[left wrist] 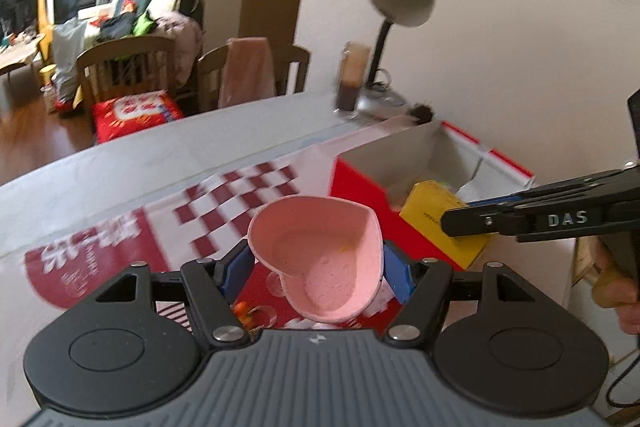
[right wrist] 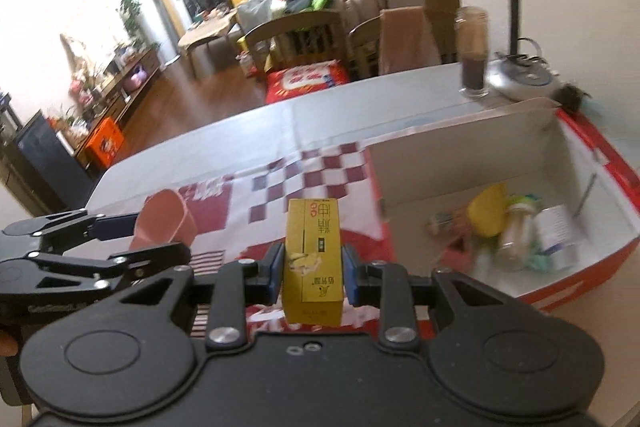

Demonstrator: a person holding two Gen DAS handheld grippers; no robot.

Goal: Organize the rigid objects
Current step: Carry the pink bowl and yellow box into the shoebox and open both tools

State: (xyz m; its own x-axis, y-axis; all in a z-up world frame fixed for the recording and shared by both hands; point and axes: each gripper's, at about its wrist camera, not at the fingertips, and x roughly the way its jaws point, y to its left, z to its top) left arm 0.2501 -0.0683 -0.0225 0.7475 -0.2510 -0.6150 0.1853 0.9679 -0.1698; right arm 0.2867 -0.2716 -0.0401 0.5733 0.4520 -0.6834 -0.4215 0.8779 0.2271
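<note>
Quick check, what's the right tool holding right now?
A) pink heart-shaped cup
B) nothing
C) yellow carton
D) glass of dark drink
C: in the right wrist view the right tool has its blue pads pressed on both sides of the yellow carton, lifted off the table; the pink heart-shaped cup sits in the left tool instead.

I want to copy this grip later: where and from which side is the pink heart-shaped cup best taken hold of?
Grip the pink heart-shaped cup across its two side walls below the rim, as the left gripper does now, one pad per flank, coming in level from the side. The walls taper, so a high grip probably holds best.
</note>
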